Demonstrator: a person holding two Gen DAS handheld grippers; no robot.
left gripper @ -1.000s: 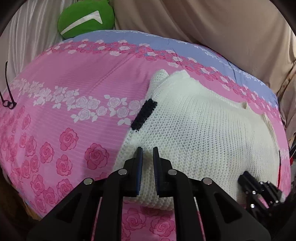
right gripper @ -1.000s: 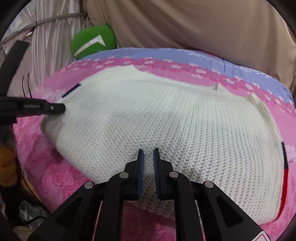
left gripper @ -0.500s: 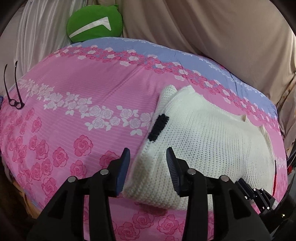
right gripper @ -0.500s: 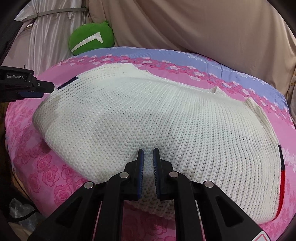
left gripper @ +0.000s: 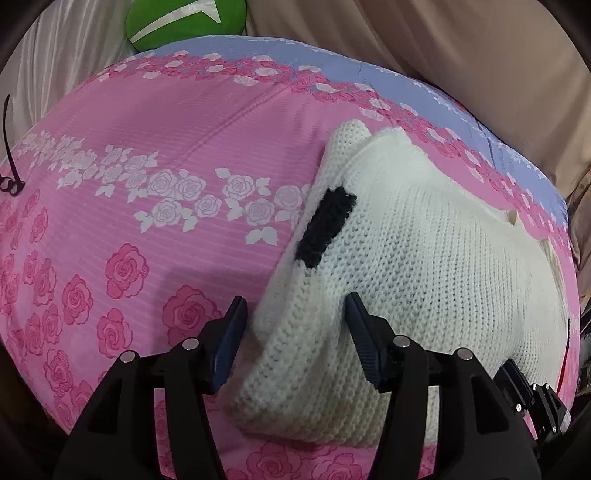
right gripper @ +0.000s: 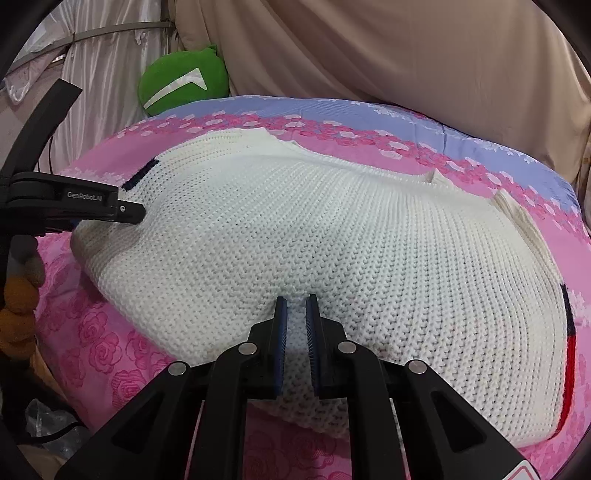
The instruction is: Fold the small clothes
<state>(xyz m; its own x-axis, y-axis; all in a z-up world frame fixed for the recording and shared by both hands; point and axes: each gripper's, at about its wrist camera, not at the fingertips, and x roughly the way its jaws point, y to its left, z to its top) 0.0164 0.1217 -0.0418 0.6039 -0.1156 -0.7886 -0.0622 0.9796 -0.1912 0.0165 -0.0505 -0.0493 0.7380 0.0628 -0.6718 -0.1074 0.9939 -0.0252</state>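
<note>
A white knit sweater with a dark stripe on its left edge and a red and dark stripe on its right edge lies on the pink rose bedspread. My left gripper is open, its jaws either side of the sweater's left near corner. It also shows in the right wrist view. My right gripper is shut on the sweater's near hem.
A green plush cushion sits at the far edge of the bed against beige curtains. A pair of glasses lies at the bed's left edge. The bedspread's far band is blue.
My left gripper has opened, let go of the sweater's left corner, and now straddles it. The right gripper has stayed shut on the hem.
</note>
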